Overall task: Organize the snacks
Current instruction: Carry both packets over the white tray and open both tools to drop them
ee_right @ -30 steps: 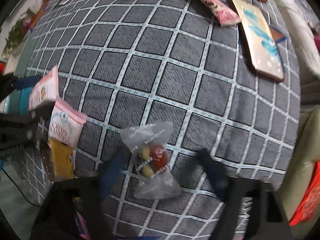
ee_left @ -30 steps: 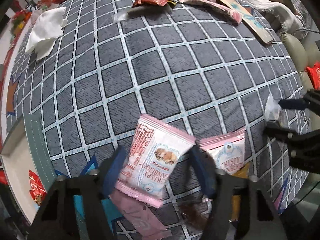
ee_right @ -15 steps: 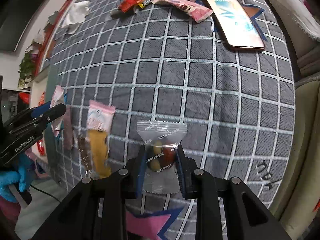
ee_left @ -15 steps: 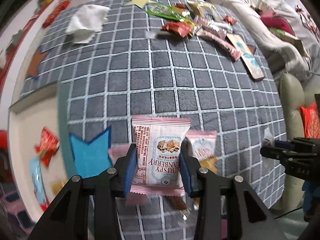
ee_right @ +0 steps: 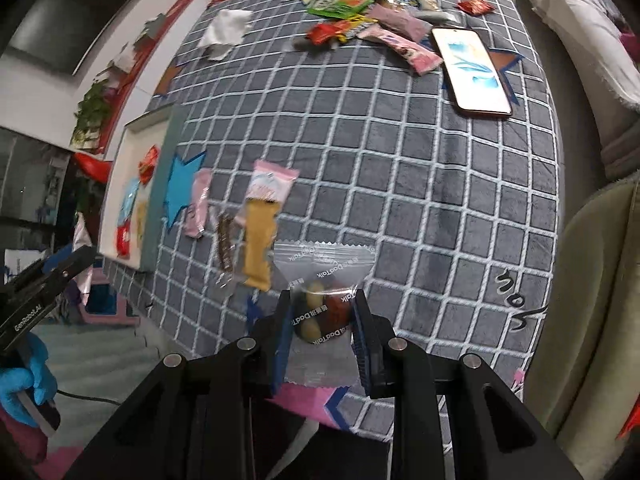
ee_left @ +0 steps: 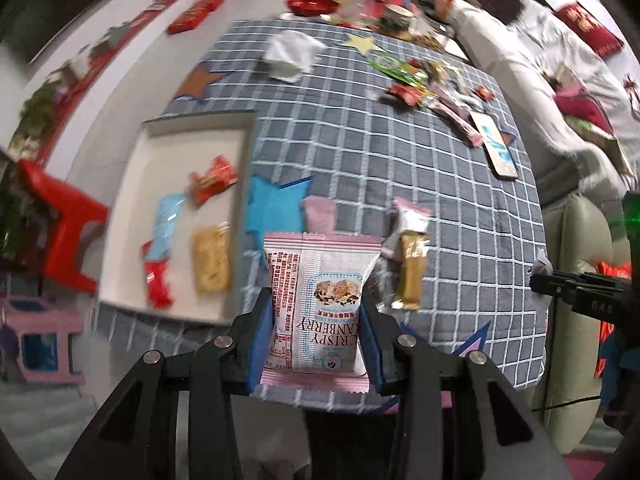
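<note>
The left gripper (ee_left: 316, 330) is closed on a pink cookie packet (ee_left: 319, 304) that reads "CRISPY CRANBERRY", held in the air above the near edge of the checked cloth (ee_left: 376, 168). Only the left view shows the whole white tray (ee_left: 132, 184) with its snacks inside. The right gripper (ee_right: 322, 334) is closed on a clear nut bag (ee_right: 323, 300) printed "DaoTalk". Only the right view shows the phone (ee_right: 470, 70) clearly. Between the near packets and the far snack pile (ee_right: 360, 24), the cloth is open.
</note>
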A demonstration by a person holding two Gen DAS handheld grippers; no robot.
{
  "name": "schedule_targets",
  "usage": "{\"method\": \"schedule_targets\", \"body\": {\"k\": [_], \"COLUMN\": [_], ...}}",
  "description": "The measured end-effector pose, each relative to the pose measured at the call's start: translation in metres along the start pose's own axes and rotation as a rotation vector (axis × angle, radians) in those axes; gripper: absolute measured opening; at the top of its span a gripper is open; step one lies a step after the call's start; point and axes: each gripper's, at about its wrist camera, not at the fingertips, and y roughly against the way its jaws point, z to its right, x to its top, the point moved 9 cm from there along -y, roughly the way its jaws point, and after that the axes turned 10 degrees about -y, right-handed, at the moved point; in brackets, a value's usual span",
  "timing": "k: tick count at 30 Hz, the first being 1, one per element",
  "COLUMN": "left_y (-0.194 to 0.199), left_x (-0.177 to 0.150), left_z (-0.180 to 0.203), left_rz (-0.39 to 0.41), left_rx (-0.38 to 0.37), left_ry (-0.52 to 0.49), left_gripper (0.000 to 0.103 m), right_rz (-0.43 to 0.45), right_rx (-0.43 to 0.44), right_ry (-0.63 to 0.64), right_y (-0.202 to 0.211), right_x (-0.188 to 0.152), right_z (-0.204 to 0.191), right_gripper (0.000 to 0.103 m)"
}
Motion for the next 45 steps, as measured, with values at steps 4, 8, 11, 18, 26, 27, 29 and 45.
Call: {"method": "schedule_targets", "body": {"k": [4,8,11,18,26,27,29,45], "left_y": [0.004,0.002,-0.006,-0.043,-0.092,-0.096,-0.102,-0.1], "left_x": [-0.019,-0.024,-0.022,-0.014,-0.021,-0.022,-0.024,0.004], "left_z": [-0.038,-0.085,-0.123,-0.178,-0.196,-0.197,-0.199,-0.156], "left_rz": [-0.007,-0.007,-0.032,-0.098,-0.212,-0.221,-0.234,-0.225], "left_rx": [0.03,0.039,0.036,0.0,-0.068,-0.074,-0.073,-0.164], "left_ry": [0.042,0.076,0.064,0.015,-0.053,-0.059,-0.079,-0.224], "left_gripper": [0.043,0.043,0.043,0.043,0.044,0.044,0.048,0.074], "right_rz": [-0.005,-0.017,-0.032,-0.119,-0.222,-0.226,-0.236,-0.168], "right_rx": [0.014,0.039,0.054,0.06,0.015,0.011,0.004,-0.156], "right_ry": [0.049,0.097,0.122,0.242,0.182,0.171,0.149,-0.17], "right_y": [-0.003,-0.022,-0.044,-0.104,-0.175,-0.178,-0.185,-0.139], "right_x": [-0.011,-0.005,0.007,0.024,0.034,0.034,0.034,0.018], "right_z": [-0.037,-0.09,-0.142,-0.26,-0.31,-0.312,-0.316,-0.175], "right_gripper": [0.029,0.029,0.029,0.029,0.029,0.029,0.03,0.102]}}
